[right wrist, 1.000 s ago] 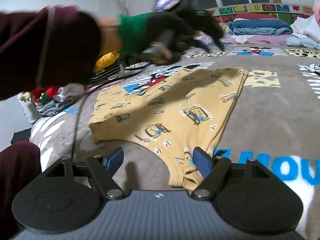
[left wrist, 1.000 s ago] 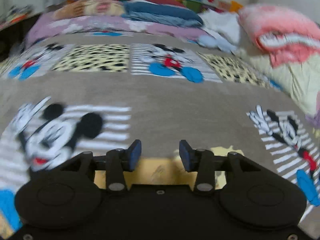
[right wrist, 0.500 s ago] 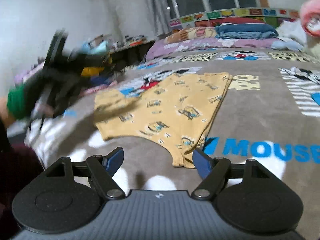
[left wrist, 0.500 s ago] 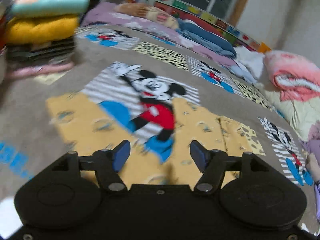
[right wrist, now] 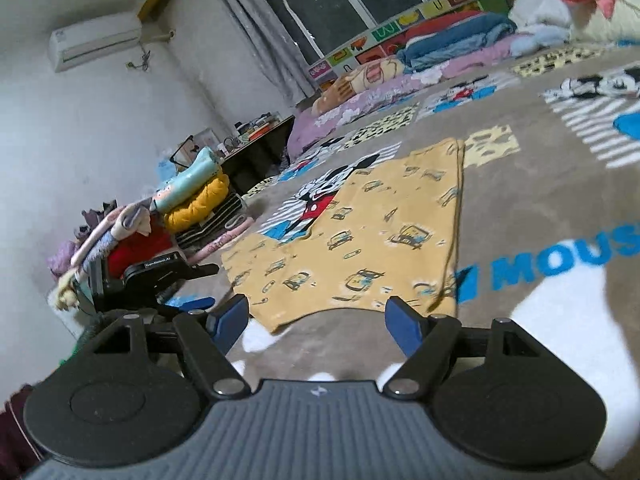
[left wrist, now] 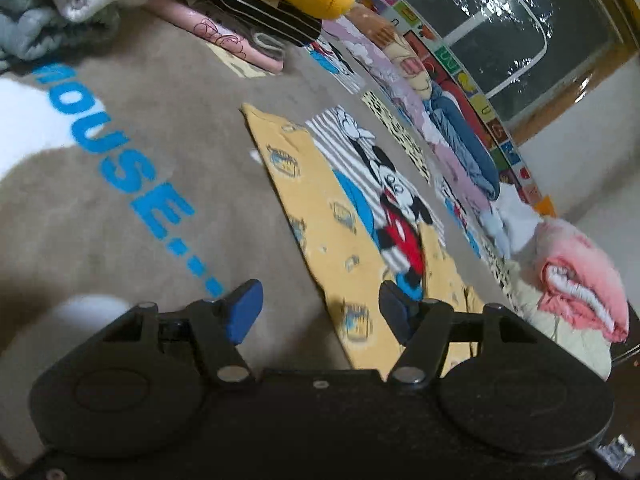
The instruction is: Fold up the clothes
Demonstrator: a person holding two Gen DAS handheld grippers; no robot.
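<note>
Both the left gripper (left wrist: pixel 320 312) and right gripper (right wrist: pixel 318 322) stand open, empty; their bodies hide the yellow garment's (right wrist: pixel 360 236) near edge.

Cartoon-print blanket (right wrist: pixel 520 208) carries yellow garment (right wrist: pixel 372 236), perhaps pyjamas, and folded stack (right wrist: pixel 200 208).

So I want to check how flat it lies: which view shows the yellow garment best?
The right wrist view: the yellow garment lies nearly whole and sharp on the Mickey Mouse blanket. The left wrist view shows it tilted, foreshortened, and partly hidden behind the left gripper.
</note>
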